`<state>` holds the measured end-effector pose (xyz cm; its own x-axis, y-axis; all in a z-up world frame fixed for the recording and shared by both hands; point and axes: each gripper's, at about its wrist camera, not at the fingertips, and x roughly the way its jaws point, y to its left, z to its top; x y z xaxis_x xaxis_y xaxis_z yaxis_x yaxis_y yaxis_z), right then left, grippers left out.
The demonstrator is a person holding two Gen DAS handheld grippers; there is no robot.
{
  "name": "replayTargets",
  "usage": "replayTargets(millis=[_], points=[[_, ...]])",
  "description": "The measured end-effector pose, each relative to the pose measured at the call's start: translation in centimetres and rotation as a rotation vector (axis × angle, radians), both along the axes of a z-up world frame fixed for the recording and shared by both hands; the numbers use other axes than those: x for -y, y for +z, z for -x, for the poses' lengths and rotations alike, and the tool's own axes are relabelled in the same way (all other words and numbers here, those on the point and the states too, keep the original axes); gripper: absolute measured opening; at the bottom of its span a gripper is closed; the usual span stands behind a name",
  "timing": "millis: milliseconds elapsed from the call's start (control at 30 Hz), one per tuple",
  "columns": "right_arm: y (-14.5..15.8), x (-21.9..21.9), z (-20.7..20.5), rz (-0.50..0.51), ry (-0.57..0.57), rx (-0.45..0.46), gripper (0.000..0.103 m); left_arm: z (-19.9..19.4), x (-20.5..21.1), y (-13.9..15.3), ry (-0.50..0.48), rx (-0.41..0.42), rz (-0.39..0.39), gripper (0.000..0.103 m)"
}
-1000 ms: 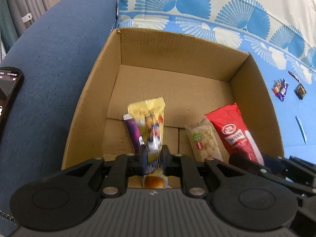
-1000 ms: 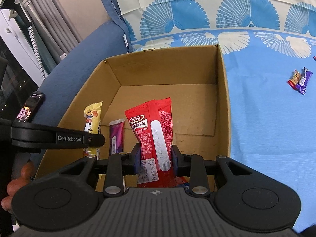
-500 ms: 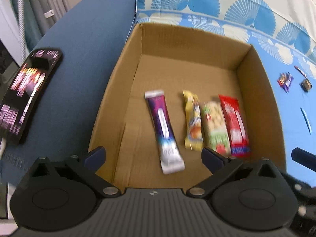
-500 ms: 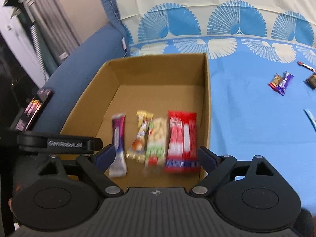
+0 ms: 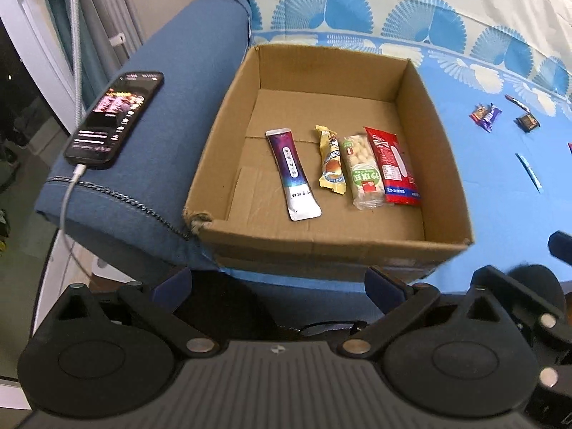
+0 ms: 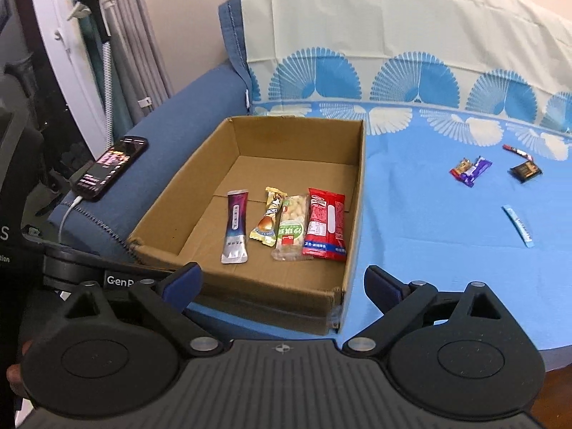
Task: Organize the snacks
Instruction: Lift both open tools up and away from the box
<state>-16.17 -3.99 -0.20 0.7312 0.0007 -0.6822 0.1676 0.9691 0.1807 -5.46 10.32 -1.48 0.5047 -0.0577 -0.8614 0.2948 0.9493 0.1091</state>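
**A:** Snacks: four lie flat in the cardboard box [image 6: 359,178], namely a purple sachet [image 6: 236,227], a yellow packet [image 6: 269,222], a clear peanut pack [image 6: 291,230] and a red packet [image 6: 325,225]. More sit well apart on the blue cloth [image 6: 429,232]: small wrapped candies [image 6: 470,171] and a blue stick [image 6: 517,226].

**B:** Claws?

**A:** Left gripper [image 5: 279,286] gapes wide, empty. Right gripper [image 6: 282,280] is opening, nothing between its jaws.

**B:** Handling?

**A:** Probably light, crinkly, slippery film. I'd pinch across a candy's middle, gently.
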Motion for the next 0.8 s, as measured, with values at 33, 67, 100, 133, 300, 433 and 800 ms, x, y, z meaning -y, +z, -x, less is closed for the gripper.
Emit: replayTargets(millis=[33, 67, 100, 133, 300, 433, 800], points=[[0.4, 0.0, 0.6, 0.002, -0.002, 0.014, 0.098, 0.5, 0.0, 0.3, -0.001, 0.011, 0.0, 0.103], [0.6, -0.1, 1.0, 0.004, -0.004, 0.024, 0.098, 1.2, 0.0, 0.6, -0.001, 0.023, 0.001, 0.103], [0.9, -0.1, 1.5, 0.008, -0.008, 0.034, 0.098, 1.8, 0.1, 0.9, -0.001, 0.036, 0.002, 0.103], [1.1, -0.1, 2.0, 0.012, -0.011, 0.043, 0.099, 2.2, 0.2, 1.1, -0.002, 0.046, 0.002, 0.103], [1.8, -0.1, 3.8, 0.017, -0.024, 0.068, 0.099, 3.9, 0.3, 2.0, -0.002, 0.075, 0.009, 0.103], [2.2, -0.2, 4.7, 0.022, -0.027, 0.081, 0.1, 4.7, 0.3, 2.4, -0.006, 0.086, 0.013, 0.103], [2.7, -0.6, 5.4, 0.042, -0.029, 0.103, 0.101, 5.2, 0.0, 3.0, -0.009, 0.103, 0.021, 0.103]])
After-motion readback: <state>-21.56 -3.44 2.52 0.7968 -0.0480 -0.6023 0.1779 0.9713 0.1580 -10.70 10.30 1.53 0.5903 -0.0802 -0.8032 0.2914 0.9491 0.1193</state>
